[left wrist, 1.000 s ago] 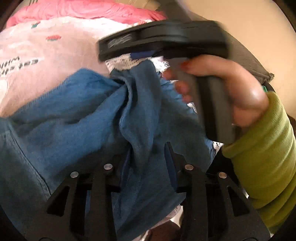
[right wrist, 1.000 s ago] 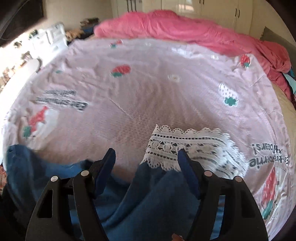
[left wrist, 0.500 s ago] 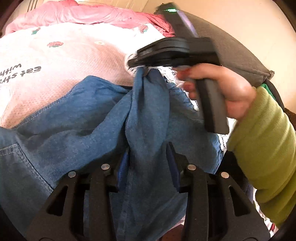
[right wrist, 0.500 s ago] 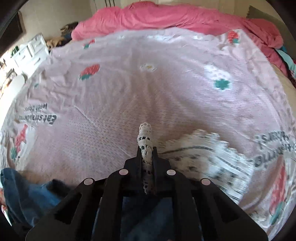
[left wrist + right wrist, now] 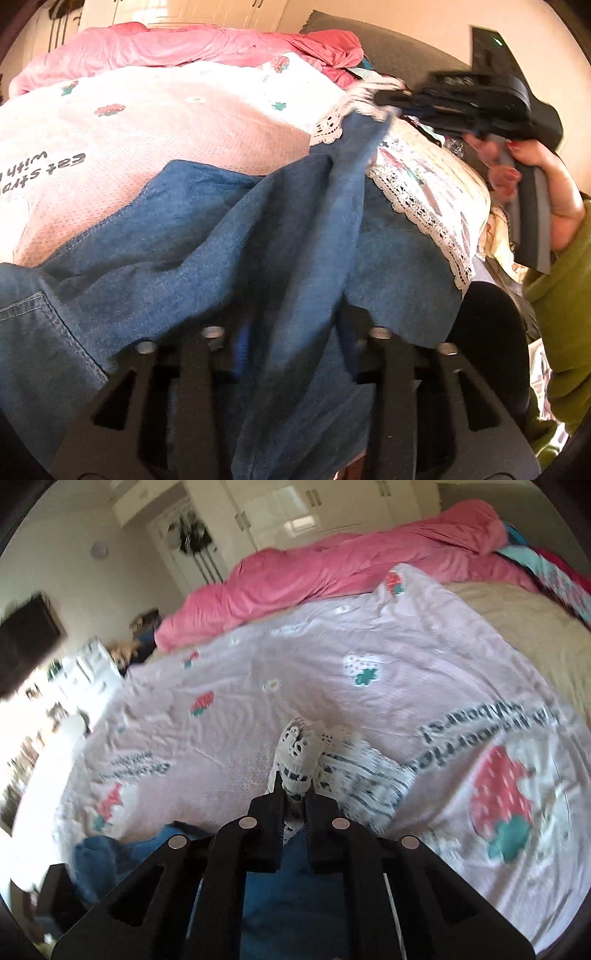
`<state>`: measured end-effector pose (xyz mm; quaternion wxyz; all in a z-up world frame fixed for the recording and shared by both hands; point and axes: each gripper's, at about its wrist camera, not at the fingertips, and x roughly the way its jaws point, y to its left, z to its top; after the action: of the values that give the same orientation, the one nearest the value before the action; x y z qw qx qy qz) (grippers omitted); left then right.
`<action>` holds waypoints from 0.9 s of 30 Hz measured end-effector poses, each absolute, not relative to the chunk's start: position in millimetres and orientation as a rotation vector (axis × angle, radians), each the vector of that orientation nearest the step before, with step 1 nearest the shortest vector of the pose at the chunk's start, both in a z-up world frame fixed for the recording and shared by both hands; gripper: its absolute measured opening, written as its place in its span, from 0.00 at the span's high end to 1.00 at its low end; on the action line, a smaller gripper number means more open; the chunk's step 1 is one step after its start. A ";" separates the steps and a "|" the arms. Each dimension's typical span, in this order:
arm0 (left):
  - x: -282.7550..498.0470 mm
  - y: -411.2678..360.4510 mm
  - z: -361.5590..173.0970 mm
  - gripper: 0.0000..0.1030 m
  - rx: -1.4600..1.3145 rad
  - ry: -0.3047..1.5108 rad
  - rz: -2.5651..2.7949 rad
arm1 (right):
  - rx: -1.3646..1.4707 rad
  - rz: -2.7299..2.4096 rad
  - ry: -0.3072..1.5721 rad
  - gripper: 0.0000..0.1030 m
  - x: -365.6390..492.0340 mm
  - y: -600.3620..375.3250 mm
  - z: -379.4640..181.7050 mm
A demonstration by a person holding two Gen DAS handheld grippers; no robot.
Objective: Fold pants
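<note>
Blue denim pants (image 5: 207,251) with a white lace hem (image 5: 299,749) lie bunched on the bed. My left gripper (image 5: 293,332) has a thick fold of the denim between its fingers, and its jaws are closing on it. My right gripper (image 5: 295,794) is shut on the lace hem, which sticks up past its tips. In the left wrist view the right gripper (image 5: 384,99) is at the upper right, lifted off the bed. The pant leg stretches taut from it down to my left gripper. A hand (image 5: 546,184) in a green sleeve (image 5: 565,314) holds it.
A pale pink strawberry-print blanket (image 5: 369,638) covers the bed under the pants. A pink duvet (image 5: 332,565) is heaped along the far side. A dark grey cushion (image 5: 399,55) stands behind it. White shelves (image 5: 85,668) and a dark screen (image 5: 26,638) are at the left.
My right gripper shut on the lace hem, then swung up and to the right with it, drawing the pant leg taut. My left gripper kept its place on the denim fold.
</note>
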<state>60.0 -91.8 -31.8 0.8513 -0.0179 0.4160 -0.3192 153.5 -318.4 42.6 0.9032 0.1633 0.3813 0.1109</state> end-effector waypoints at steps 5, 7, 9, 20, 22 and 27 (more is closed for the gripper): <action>46.8 -86.5 -21.4 0.96 0.011 0.830 -0.713 | 0.436 0.163 0.779 0.92 113.0 -353.4 35.4; 38.0 -85.0 -13.8 0.97 0.045 0.810 -0.728 | 0.491 0.140 0.781 0.92 90.8 -365.9 28.4; 31.1 -83.5 -6.9 0.97 0.058 0.795 -0.749 | 0.537 0.116 0.786 0.92 62.7 -376.7 21.3; 22.0 -93.1 -16.6 0.97 0.157 0.815 -0.740 | 0.610 0.127 0.918 0.82 -12.2 -388.0 -24.5; 19.4 -95.2 -18.2 0.97 0.172 0.818 -0.736 | 0.630 0.122 0.906 0.74 -16.8 -394.1 -25.9; 17.3 -98.0 -21.8 0.99 0.183 0.832 -0.742 | 0.659 0.141 0.907 0.67 -14.8 -401.3 -33.7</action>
<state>17.3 -98.0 -21.8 0.8446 0.0867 0.3944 -0.3514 -14.8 -401.3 -33.7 0.8447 0.3120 0.4297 0.0668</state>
